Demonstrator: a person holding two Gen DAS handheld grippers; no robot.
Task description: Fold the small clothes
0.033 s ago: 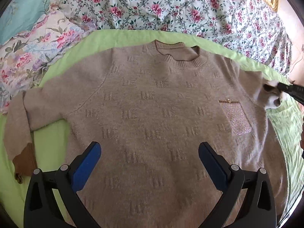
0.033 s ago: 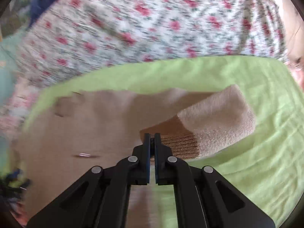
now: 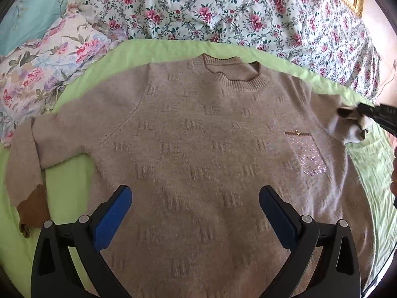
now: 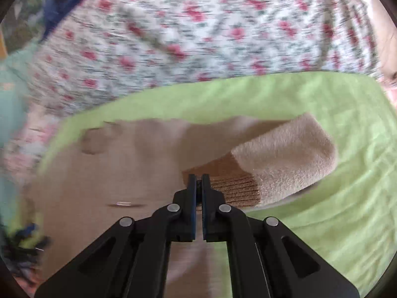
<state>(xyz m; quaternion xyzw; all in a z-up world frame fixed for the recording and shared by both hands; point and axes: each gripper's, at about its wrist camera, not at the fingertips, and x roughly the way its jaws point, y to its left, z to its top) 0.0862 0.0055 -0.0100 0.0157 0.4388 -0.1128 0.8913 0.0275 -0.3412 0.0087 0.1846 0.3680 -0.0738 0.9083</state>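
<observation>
One beige sweater (image 3: 198,154) lies flat; left claw (image 3: 194,213) spread, right claw (image 4: 198,181) pinching its brown cuff (image 4: 230,186).

The sweater (image 3: 203,149) lies flat on the sheet (image 3: 69,173), with the bedspread (image 3: 223,12) behind.

No readable text, brand or number. Sweater (image 3: 198,154) carries repeated knitted motif of short bars, not legible as letters. Pocket (image 3: 306,154), frame right, shows only glitter.
</observation>
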